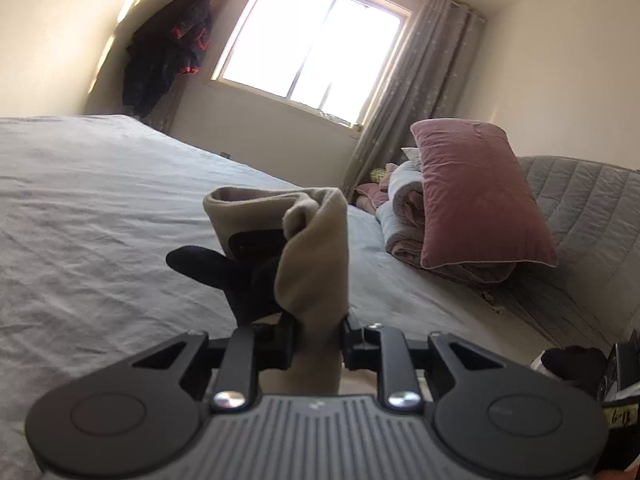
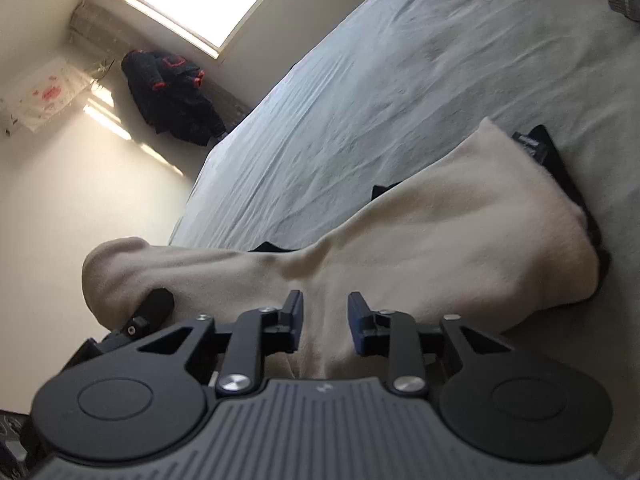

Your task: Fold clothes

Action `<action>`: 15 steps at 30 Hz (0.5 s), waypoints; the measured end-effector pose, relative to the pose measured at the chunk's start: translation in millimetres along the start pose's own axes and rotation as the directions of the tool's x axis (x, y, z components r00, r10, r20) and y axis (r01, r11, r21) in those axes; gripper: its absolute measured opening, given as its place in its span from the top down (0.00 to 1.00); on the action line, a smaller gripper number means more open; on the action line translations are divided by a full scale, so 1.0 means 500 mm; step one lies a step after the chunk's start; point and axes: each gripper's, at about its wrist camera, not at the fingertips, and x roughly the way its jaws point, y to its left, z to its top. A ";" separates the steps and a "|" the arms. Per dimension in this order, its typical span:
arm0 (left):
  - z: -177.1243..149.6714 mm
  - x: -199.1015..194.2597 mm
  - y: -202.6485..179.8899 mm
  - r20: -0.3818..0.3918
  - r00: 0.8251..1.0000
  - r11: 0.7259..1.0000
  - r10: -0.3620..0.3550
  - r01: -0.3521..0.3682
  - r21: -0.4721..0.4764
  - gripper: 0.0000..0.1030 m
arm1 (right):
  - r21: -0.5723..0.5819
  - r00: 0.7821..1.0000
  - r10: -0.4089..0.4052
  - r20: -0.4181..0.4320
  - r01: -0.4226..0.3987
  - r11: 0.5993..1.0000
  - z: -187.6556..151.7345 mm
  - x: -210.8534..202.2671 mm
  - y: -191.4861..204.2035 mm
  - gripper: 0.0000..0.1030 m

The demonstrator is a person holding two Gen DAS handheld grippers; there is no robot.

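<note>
A beige garment (image 1: 312,248) with a black lining or black part (image 1: 208,268) rises in front of the left wrist camera, bunched and pinched between the pads of my left gripper (image 1: 316,336). In the right wrist view the same beige garment (image 2: 440,240) stretches across the grey bed sheet (image 2: 400,80), black cloth showing along its far edge. My right gripper (image 2: 324,320) hovers over it with its jaws apart, and neither pad presses the cloth. At the left, a black finger of the left gripper (image 2: 154,306) sits under the lifted beige end.
A pink pillow (image 1: 480,196) leans on a folded duvet (image 1: 404,216) at the head of the bed, before a grey quilted headboard (image 1: 580,208). A window (image 1: 316,44), a grey curtain (image 1: 416,92) and a dark jacket (image 1: 168,48) line the far wall.
</note>
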 end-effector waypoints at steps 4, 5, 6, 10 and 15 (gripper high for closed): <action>-0.016 0.010 -0.052 -0.015 0.999 0.995 -0.048 0.049 0.084 0.79 | 0.086 0.998 0.027 0.053 -0.032 0.996 0.030 -0.039 -0.025 0.56; -0.021 0.016 -0.063 -0.024 0.998 0.993 -0.058 0.060 0.103 0.79 | 0.118 0.997 0.039 0.066 -0.047 0.992 0.037 -0.048 -0.035 0.56; -0.026 0.021 -0.074 -0.033 0.997 0.990 -0.067 0.070 0.120 0.79 | 0.153 0.995 0.052 0.080 -0.064 0.986 0.042 -0.056 -0.046 0.56; -0.057 0.042 -0.113 -0.101 0.989 0.977 -0.107 0.124 0.174 0.79 | 0.282 0.989 0.086 0.121 -0.118 0.952 0.060 -0.085 -0.091 0.52; -0.100 0.072 -0.147 -0.225 0.965 0.950 -0.136 0.192 0.246 0.77 | 0.418 0.985 0.106 0.134 -0.153 0.896 0.062 -0.101 -0.139 0.50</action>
